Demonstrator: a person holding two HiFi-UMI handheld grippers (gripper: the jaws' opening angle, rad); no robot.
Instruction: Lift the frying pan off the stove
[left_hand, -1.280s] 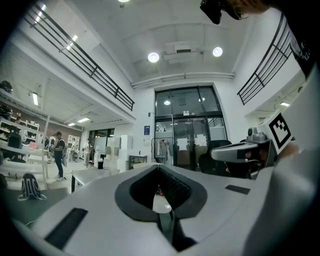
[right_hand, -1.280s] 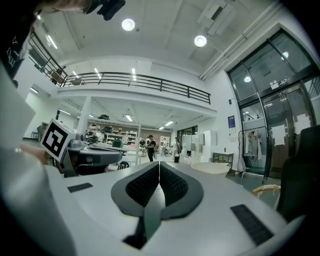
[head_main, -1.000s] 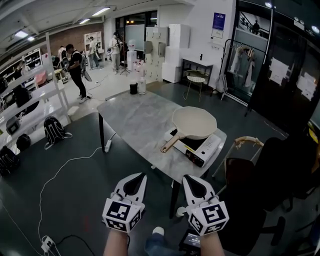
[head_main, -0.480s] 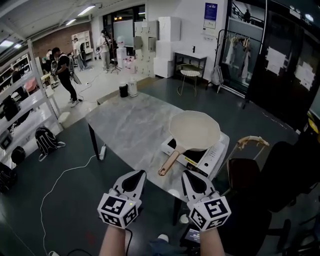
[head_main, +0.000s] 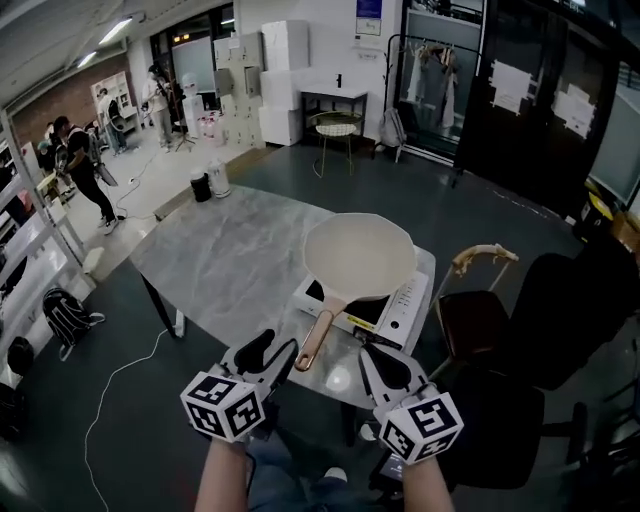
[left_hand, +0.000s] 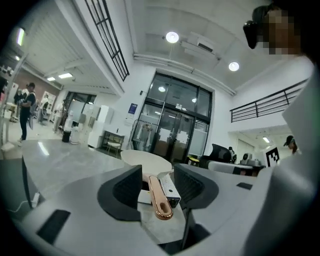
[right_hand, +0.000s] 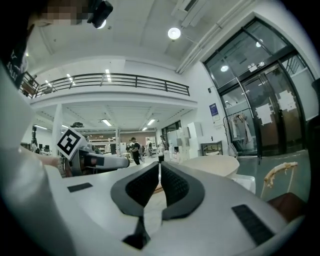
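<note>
— So, fingers first: what are they doing?

— On the left gripper (left_hand: 157, 181) the jaws stand apart; they have just been opening. The copper-coloured handle (left_hand: 159, 197) shows in the gap between them, but neither pad presses on it, so nothing is grasped. The right gripper (right_hand: 160, 172) has its jaws clenched together on nothing.

— And from the head view?

— The left gripper (head_main: 275, 345) sits at lower centre-left, its tips just beside the free end of the handle (head_main: 318, 335). The right gripper (head_main: 375, 355) is at lower centre-right, apart from the handle.

— Where is the pan itself?

— The frying pan (head_main: 360, 255) lies in the middle of the frame, flat on the stove (head_main: 400, 305), which stands at the near corner of the marble table (head_main: 220, 260). Its handle juts toward the lower left, past the stove's edge.

— How far along, then?

— Early, I judge. The approach looks about done. Closing on the handle and the lift itself are both left, and the pan has not come off the stove.
</note>
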